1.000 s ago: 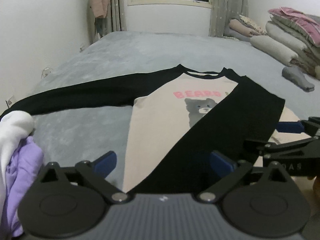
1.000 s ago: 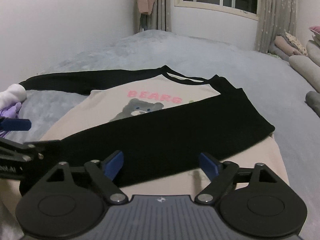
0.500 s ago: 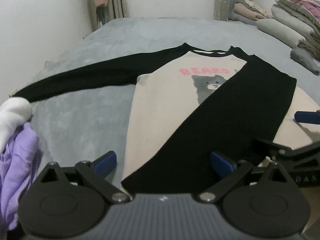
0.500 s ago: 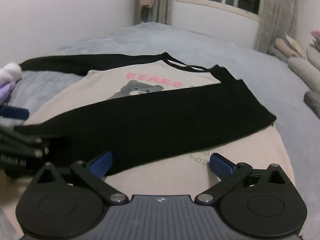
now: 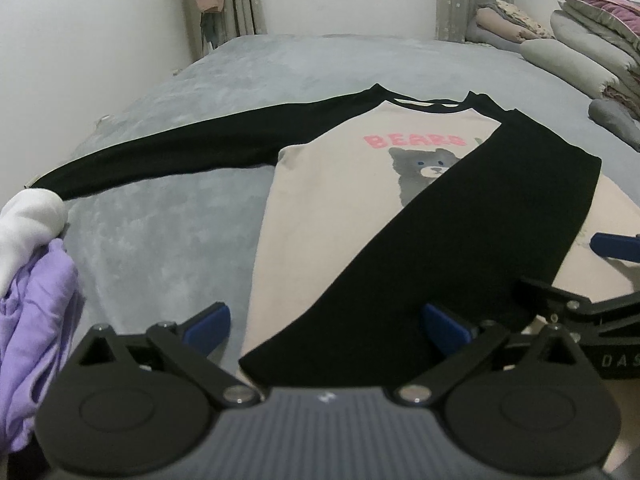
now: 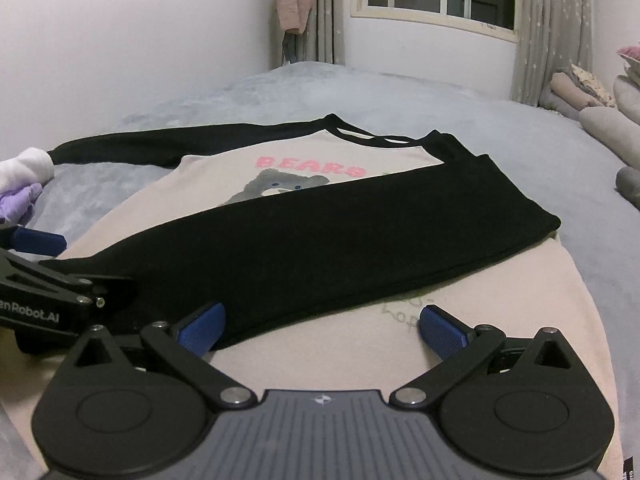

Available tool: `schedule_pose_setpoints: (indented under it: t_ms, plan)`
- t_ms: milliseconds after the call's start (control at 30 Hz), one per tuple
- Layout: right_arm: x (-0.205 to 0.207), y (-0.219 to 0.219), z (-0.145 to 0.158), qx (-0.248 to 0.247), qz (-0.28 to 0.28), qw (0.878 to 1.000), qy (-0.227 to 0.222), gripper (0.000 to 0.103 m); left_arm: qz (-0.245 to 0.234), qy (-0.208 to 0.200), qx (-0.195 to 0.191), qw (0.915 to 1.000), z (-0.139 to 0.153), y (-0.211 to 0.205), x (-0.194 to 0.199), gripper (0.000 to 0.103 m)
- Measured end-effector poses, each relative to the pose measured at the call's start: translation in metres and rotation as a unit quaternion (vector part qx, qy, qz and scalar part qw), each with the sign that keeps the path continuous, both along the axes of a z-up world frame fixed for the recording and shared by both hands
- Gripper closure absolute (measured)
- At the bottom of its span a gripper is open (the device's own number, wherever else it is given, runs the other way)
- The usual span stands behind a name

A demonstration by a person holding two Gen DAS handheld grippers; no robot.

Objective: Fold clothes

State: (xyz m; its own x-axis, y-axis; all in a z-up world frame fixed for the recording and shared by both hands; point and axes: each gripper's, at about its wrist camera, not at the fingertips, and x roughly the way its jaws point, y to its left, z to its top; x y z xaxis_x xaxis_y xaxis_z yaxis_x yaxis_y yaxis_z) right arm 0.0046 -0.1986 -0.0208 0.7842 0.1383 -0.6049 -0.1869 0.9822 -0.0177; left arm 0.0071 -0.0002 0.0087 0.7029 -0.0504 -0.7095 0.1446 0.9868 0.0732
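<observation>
While one black sleeve (image 6: 320,236) lies folded across shirt (image 5: 320,216) flat on bed (image 5: 280,72), other sleeve (image 5: 180,152) stretches toward 10 o'clock: take its cuff, lay straight across chest. Left claw (image 5: 326,320) apart, empty, tilted down over hem; right claw (image 6: 320,322) apart, empty, angled down at 3 o'clock.

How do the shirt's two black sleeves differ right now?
The right sleeve is folded diagonally across the cream body, covering part of the bear print; the left sleeve lies stretched out sideways on the grey bedspread. The left sleeve's cuff ends near the white garment; the right sleeve's reaches the hem. Both lie flat, ungripped.
</observation>
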Motion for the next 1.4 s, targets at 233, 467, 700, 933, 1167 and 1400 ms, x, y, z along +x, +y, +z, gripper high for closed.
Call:
schedule_pose_setpoints:
  t_ms: [233,467,700,933,1167,1400]
  plan:
    - [-0.0006,0.0004,-0.0002,0.000,-0.001,1.000,0.000,0.000,0.003,-0.003,0.003,1.0000,-0.0008,-0.0027,0.0000,0.000]
    - [-0.0006,0.0008,-0.0002,0.000,-0.001,1.000,0.000,0.000,0.005,-0.004,0.003,1.0000,-0.0011,-0.0030,-0.0008,0.000]
    - [-0.0007,0.0015,-0.0003,0.000,-0.002,1.000,0.000,0.000,0.006,-0.002,0.000,1.0000,-0.0008,-0.0019,0.0006,0.000]
    - [-0.0010,0.0014,-0.0002,0.001,-0.002,1.000,0.000,0.000,0.007,-0.001,-0.002,1.0000,-0.0011,-0.0019,0.0003,0.000]
    - [-0.0011,0.0018,-0.0004,0.001,-0.004,1.000,0.000,0.000,0.009,0.003,-0.005,0.9999,-0.0003,-0.0012,0.0011,0.000]
    - [-0.0014,0.0021,-0.0004,0.001,-0.004,1.000,-0.001,0.000,0.010,0.009,-0.012,0.9998,0.0005,0.0013,0.0012,0.000]
